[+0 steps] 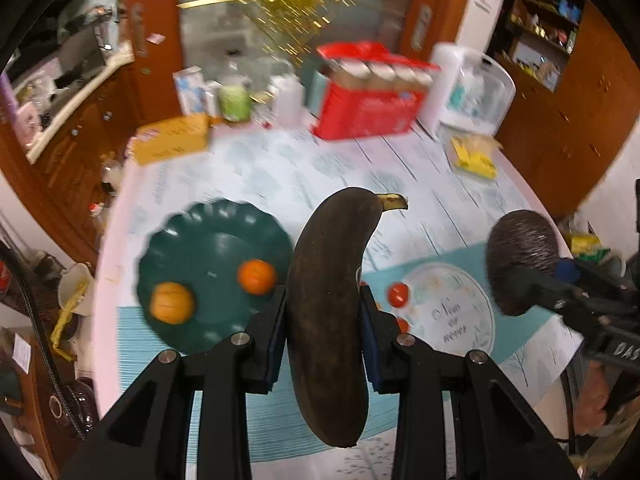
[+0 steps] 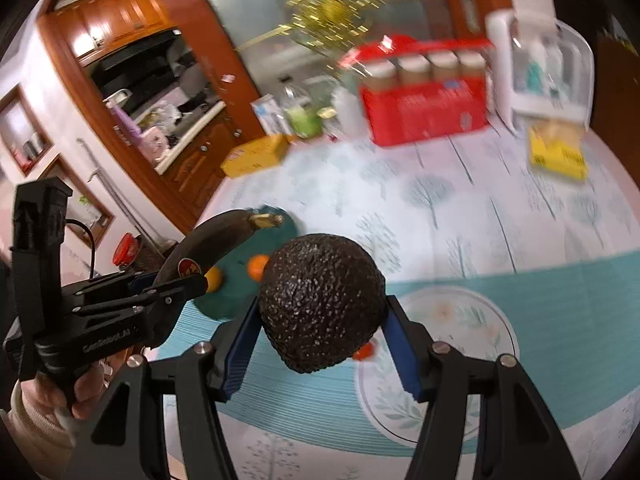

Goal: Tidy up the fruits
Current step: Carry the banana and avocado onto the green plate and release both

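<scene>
Two fruits held above tabletop [image 1: 280, 168]: blackened banana [image 1: 328, 312] clamped upright in left claw [image 1: 325, 320], dark avocado [image 2: 320, 304] clamped in right claw [image 2: 320, 320]. Green plate [image 1: 188, 236] near tabletop's left edge carries two oranges [image 1: 256, 276]. Small red tomato [image 1: 399, 294] beside round placemat print [image 1: 456, 312].

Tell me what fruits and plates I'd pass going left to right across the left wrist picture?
Green plate holding two oranges, the paler one and then the brighter one → black banana pinched in the left tongs → small tomato → avocado in the right tongs.
</scene>
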`<action>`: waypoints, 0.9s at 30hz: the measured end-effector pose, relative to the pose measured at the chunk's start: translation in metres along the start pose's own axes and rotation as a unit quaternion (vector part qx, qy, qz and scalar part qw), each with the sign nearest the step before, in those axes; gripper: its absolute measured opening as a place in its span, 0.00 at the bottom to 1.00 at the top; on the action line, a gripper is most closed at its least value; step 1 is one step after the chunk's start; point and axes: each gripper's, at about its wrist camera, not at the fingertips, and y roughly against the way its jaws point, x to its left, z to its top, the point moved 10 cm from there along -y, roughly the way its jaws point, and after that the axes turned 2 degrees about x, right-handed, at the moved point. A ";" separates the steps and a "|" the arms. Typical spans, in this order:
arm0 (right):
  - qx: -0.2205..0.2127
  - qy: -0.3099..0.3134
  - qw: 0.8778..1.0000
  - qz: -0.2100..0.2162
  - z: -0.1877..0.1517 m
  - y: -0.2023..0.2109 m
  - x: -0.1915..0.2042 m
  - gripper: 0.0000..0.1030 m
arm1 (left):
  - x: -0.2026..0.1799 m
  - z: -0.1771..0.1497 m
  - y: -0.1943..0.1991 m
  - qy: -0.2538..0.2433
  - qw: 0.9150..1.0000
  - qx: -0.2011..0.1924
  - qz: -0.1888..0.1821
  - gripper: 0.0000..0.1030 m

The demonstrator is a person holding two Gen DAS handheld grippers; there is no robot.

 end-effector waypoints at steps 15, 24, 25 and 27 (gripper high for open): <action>0.007 0.099 0.995 0.005 0.103 -0.025 0.112 0.59 | 0.117 0.058 0.056 0.035 0.995 -0.058 0.069 0.30; 0.061 0.082 0.995 0.017 0.116 -0.114 0.121 0.59 | 0.151 0.073 -0.008 0.053 0.995 -0.017 0.077 0.30; 0.068 0.080 0.994 0.018 0.114 -0.126 0.120 0.59 | 0.154 0.074 -0.019 0.056 0.995 -0.012 0.076 0.30; 0.084 0.070 0.994 0.023 0.108 -0.152 0.113 0.59 | 0.158 0.072 -0.043 0.066 0.995 0.001 0.072 0.30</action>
